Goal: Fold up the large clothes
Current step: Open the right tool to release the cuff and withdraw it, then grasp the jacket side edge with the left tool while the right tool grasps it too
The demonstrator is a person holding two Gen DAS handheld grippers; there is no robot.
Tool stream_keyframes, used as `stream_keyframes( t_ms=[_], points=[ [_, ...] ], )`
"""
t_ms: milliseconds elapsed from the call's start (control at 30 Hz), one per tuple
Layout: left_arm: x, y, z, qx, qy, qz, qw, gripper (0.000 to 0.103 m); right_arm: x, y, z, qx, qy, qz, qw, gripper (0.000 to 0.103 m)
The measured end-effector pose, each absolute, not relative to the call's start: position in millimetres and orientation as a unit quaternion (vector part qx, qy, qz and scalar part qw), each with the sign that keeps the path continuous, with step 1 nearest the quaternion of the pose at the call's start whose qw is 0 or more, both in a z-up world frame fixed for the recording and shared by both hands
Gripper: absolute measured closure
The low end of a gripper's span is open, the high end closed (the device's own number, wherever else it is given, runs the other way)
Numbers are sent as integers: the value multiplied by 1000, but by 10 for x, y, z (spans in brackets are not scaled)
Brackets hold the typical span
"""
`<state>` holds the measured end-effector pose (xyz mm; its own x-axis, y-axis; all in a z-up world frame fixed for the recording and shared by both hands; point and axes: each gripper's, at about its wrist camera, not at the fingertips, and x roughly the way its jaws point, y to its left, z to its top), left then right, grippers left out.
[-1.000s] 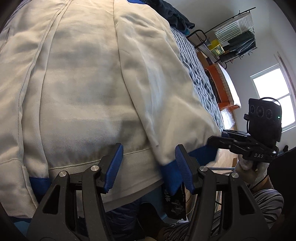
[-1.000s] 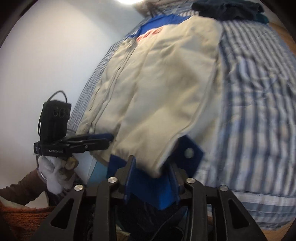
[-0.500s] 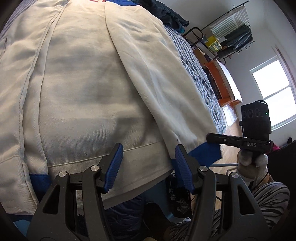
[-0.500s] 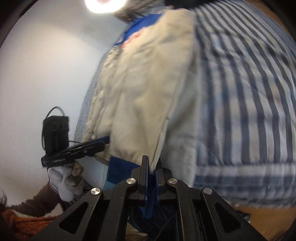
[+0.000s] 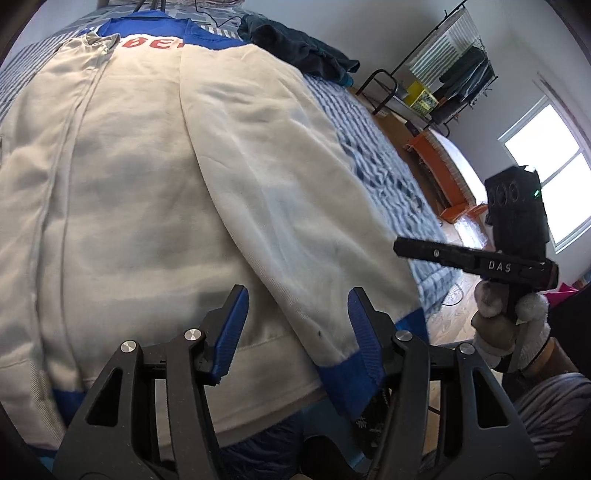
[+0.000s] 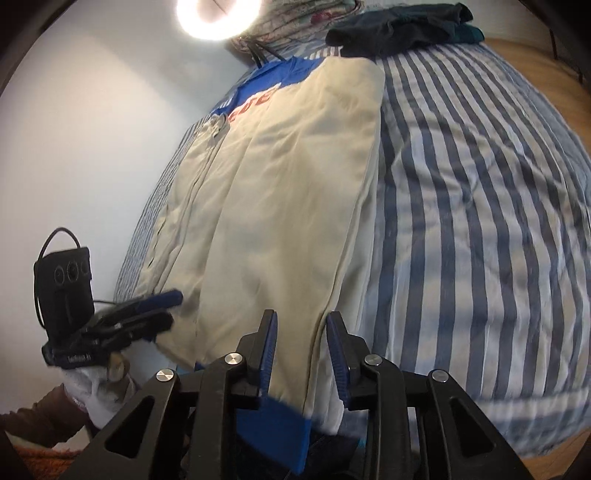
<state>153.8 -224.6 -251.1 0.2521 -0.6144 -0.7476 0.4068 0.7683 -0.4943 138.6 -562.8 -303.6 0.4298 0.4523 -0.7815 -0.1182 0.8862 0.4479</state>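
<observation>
Left wrist: jacket [image 5: 155, 192] flat on bed [image 5: 388, 166], sleeve folded in. Soft, light, limp. Left tool [image 5: 295, 328] wide, empty. Right tool [image 6: 301, 345] part-open, empty. Grip blue hem corners.

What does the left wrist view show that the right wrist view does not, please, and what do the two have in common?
Only the left wrist view shows the window, the clothes rack and the orange frame on the floor beside the bed. Only the right wrist view shows the round lamp and the bare white wall. Both show the cream jacket with blue trim and red lettering spread on the striped bedspread, the dark clothes pile at the far end, and both grippers: left gripper and right gripper, each open over the near hem.
</observation>
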Motion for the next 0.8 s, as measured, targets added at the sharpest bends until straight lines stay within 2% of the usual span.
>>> stream_keyframes(
  t_ms=[133,167,267,467,567,633,667,733,800],
  points=[
    [1557,-2387,-2777,-62,529,-316,785,45,1598,-5538,-3224,122,534,135,826,87],
    [1515,-2403,-2766,-46,512,-320,796,45,1636,-5504,-3285,104,544,122,824,94],
    [1421,-2463,-2716,-7,505,-316,803,45,1633,-5450,-3276,70,546,121,826,95],
    [1288,-2565,-2419,-49,496,-328,803,45,1425,-5725,-2923,126,490,130,853,71],
    [1227,-2830,-2280,-42,489,-343,801,45,1282,-5994,-2729,157,462,122,864,69],
    [1206,-3043,-2241,-36,492,-340,801,45,1188,-6129,-2630,161,447,106,873,65],
    [1194,-3151,-2234,-36,493,-337,801,45,1132,-6217,-2568,162,439,98,878,60],
    [1194,-3361,-2263,-24,497,-328,803,36,1069,-6302,-2459,162,427,84,886,55],
    [1191,-3586,-2354,-17,513,-320,796,35,1002,-6430,-2373,166,418,71,890,54]
  ],
)
